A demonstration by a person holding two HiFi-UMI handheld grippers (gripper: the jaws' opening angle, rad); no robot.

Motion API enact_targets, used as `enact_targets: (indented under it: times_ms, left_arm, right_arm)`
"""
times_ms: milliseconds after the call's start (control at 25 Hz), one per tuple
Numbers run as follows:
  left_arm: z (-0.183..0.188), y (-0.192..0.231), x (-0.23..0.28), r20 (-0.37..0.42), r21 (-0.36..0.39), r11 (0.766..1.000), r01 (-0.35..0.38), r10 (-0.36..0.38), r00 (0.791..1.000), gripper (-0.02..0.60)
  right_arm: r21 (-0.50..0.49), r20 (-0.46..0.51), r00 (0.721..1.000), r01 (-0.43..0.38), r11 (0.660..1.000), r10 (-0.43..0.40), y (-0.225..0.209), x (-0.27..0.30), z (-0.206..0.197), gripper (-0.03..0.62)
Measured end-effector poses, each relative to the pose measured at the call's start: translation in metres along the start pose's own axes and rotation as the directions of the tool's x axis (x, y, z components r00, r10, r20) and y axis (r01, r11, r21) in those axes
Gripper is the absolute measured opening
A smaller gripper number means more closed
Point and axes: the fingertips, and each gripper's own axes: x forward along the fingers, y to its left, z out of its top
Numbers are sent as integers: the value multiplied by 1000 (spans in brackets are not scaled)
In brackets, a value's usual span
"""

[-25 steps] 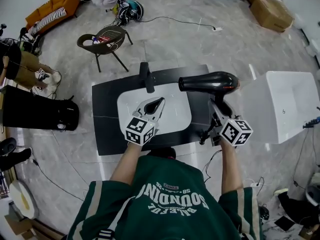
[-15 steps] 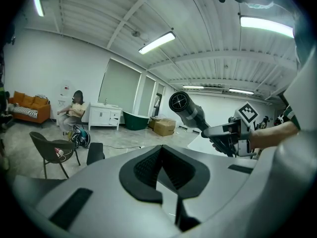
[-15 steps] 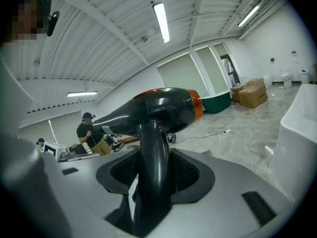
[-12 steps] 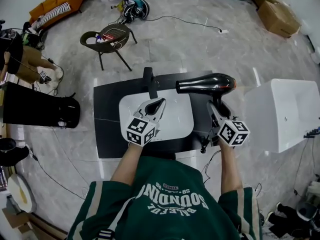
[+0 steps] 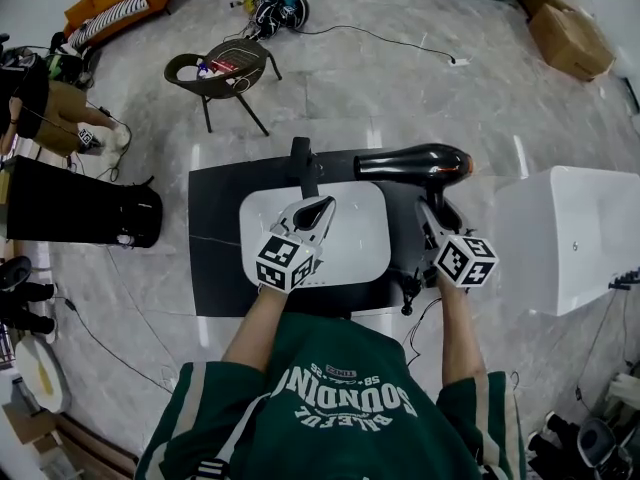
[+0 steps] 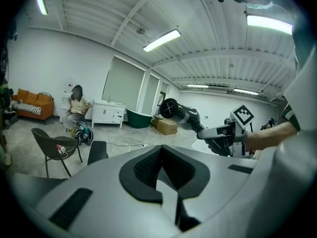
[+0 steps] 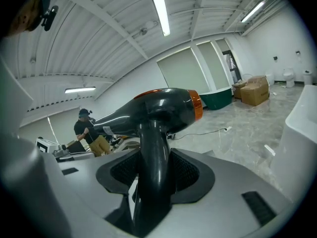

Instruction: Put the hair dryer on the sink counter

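Note:
A black hair dryer (image 5: 415, 163) with an orange ring at its back hangs over the right end of the black sink counter (image 5: 213, 238), nozzle pointing left. My right gripper (image 5: 438, 211) is shut on its handle. In the right gripper view the handle (image 7: 152, 177) stands upright between the jaws, with the body (image 7: 161, 110) above. My left gripper (image 5: 312, 213) is shut and holds nothing, hovering over the white basin (image 5: 355, 238). From the left gripper (image 6: 163, 157), the dryer (image 6: 179, 114) and the right gripper (image 6: 225, 133) show off to the right.
A black faucet (image 5: 300, 163) stands at the basin's far edge. A white tub (image 5: 570, 233) sits right of the counter, a black bag (image 5: 75, 213) left of it. A dark chair (image 5: 225, 73), a floor cable (image 5: 400, 40) and a cardboard box (image 5: 570, 38) lie beyond. A person (image 6: 77, 108) sits far off.
The head view has drifted a little. The hair dryer stays in my right gripper over the counter's right end, and the left gripper keeps its place over the basin.

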Motion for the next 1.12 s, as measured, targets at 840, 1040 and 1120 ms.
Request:
enact_targets:
  times_ms: [840, 1040, 1120]
  left_arm:
    - [-22, 25, 25, -52, -51, 999, -15, 12, 999, 12]
    - [-30, 33, 28, -66, -64, 998, -18, 14, 998, 11]
    - [-32, 35, 29, -69, -69, 997, -20, 16, 998, 11]
  right_arm:
    - [-34, -115, 992, 43, 999, -46, -37, 83, -32, 213]
    - [-52, -156, 984, 75, 996, -82, -51, 100, -52, 213]
    - [-50, -171, 981, 88, 995, -95, -57, 106, -60, 213]
